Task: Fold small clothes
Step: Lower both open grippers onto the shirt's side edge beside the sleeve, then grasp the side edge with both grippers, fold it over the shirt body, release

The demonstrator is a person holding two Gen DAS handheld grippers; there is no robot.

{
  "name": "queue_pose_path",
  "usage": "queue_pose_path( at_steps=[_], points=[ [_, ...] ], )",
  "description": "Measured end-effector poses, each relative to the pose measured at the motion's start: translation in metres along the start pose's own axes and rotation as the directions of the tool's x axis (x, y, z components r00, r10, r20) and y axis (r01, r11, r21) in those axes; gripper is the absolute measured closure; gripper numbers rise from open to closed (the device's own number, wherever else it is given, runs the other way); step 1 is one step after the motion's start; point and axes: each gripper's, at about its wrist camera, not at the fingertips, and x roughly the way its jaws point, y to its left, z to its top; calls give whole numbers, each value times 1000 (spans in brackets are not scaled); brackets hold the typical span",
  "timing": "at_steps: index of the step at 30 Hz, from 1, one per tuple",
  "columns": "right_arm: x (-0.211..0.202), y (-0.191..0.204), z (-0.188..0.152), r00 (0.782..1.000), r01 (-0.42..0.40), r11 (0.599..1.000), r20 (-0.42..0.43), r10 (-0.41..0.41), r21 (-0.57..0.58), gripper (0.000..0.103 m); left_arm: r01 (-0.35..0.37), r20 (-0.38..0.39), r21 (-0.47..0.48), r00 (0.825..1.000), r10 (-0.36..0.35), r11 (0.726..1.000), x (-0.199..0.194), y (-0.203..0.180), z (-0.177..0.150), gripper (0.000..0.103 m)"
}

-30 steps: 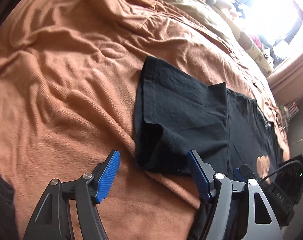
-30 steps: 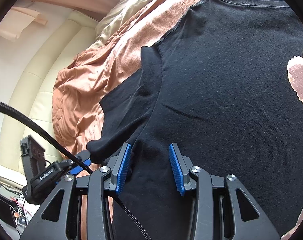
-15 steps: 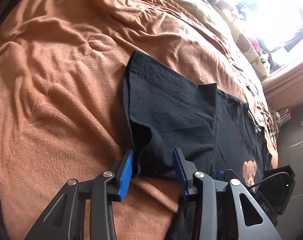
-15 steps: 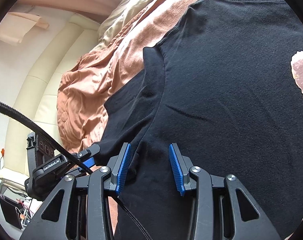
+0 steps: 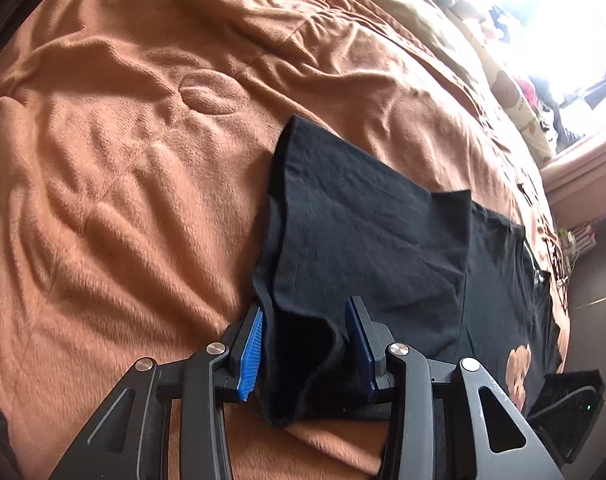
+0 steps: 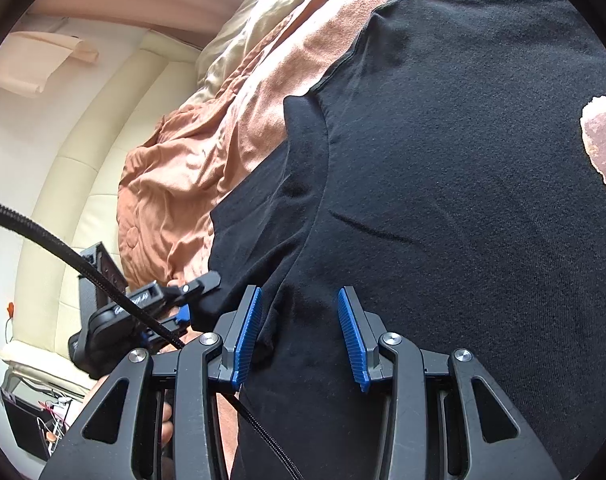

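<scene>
A black T-shirt [image 5: 383,240] [image 6: 463,160] with a bear print [image 5: 519,372] lies flat on an orange blanket [image 5: 123,200]. One sleeve [image 5: 303,344] is bunched up between the blue pads [image 5: 251,350] of my left gripper [image 5: 305,350], which stands half closed around it, cloth touching both pads. My right gripper [image 6: 299,336] rests low over the shirt's side below the sleeve seam. Its jaws are half apart, with flat cloth lying between them. In the right wrist view the left gripper [image 6: 191,300] shows at the sleeve's end, a hand partly visible under it.
The blanket [image 6: 191,184] covers a bed with a cream padded headboard [image 6: 103,140]. Beige bedding [image 5: 403,12] and a printed pillow [image 5: 515,96] lie toward a bright window. The right gripper's body [image 5: 563,400] sits at the shirt's lower edge. A black cable [image 6: 63,256] crosses the right wrist view.
My left gripper has narrowed from wide open and slid forward, so the sleeve now sits deep between its pads. The right gripper has kept its place and its gap.
</scene>
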Motion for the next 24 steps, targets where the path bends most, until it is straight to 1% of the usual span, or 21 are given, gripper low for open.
queue_pose_path(
  at_steps=[3, 6, 7, 8, 9, 10, 11, 13, 17, 20, 24],
  points=[
    [4, 2, 0, 1000, -10, 1000, -7, 10, -8, 66, 0, 4, 8, 1000, 0, 1000, 5, 0, 8, 61],
    [9, 3, 0, 999, -43, 999, -13, 42, -4, 66, 4, 6, 14, 1000, -4, 1000, 8, -1, 11, 61],
    [11, 3, -1, 998, -57, 998, -18, 57, -1, 69, 8, 4, 15, 1000, -8, 1000, 9, -1, 11, 61],
    [15, 2, -1, 997, -72, 997, -30, 73, 5, 77, 5, 3, 28, 1000, -6, 1000, 8, -4, 11, 62],
    [21, 1, -1, 995, -89, 996, -45, 90, 13, 82, 3, -1, 44, 1000, -3, 999, 8, -7, 11, 65],
    [26, 0, -2, 993, -98, 995, -56, 99, 18, 85, 1, -7, 57, 1000, 0, 998, 8, -9, 11, 77],
    [30, 0, -3, 992, -103, 995, -68, 104, 18, 90, 1, -15, 64, 1000, 0, 998, 9, -11, 12, 92],
    [39, 0, -4, 991, -104, 994, -87, 105, 17, 93, 19, -18, 60, 1000, -18, 998, 6, -13, 12, 93],
    [43, -2, 0, 989, -114, 993, -90, 116, 26, 93, 68, 8, 80, 998, -68, 994, -10, -23, 14, 94],
    [42, -6, 4, 988, -119, 992, -96, 123, 47, 93, 97, 26, 113, 995, -100, 989, -24, -39, 14, 95],
    [28, -4, 13, 990, -127, 990, -47, 130, 58, 93, 132, 43, 161, 989, -140, 978, -40, -66, 17, 95]
  ],
)
